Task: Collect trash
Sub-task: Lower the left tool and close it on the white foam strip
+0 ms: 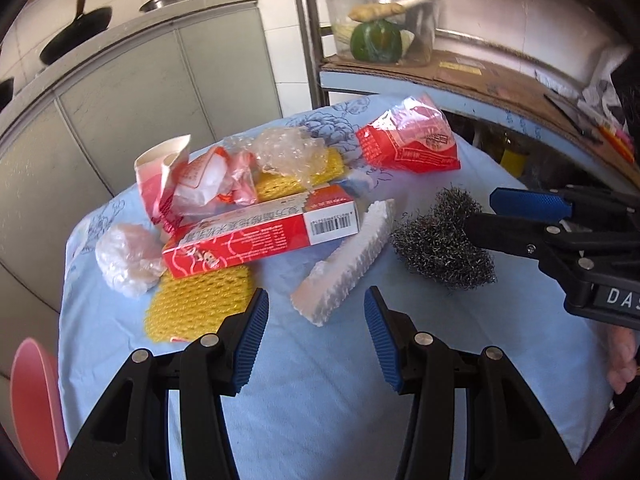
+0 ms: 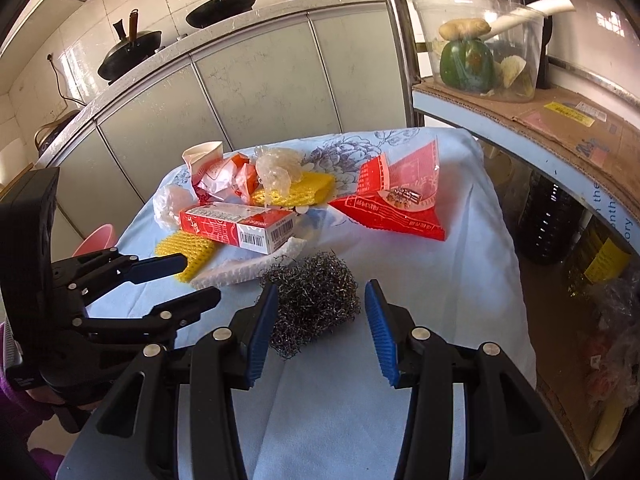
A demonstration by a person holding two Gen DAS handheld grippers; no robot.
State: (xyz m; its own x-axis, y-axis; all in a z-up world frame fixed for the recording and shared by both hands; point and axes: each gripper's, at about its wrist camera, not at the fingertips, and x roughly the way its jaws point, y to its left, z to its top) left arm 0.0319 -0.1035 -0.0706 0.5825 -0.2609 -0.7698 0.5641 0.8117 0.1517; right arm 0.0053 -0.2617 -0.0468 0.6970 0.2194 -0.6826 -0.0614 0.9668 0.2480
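Trash lies on a table under a light blue cloth. My left gripper is open, its fingertips either side of the near end of a white foam strip without touching it. A ball of steel wool lies on the cloth between the pads of my right gripper, which is open and close around it. Behind them are a red carton, yellow foam netting, a red bag and crumpled wrappers. The right wrist view shows the left gripper beside the foam strip.
A pink tub stands below the table's left edge. A shelf lined with cardboard overhangs the right side, carrying a clear container with a green pepper. Bottles stand under it. Grey cabinets with pans on top run behind.
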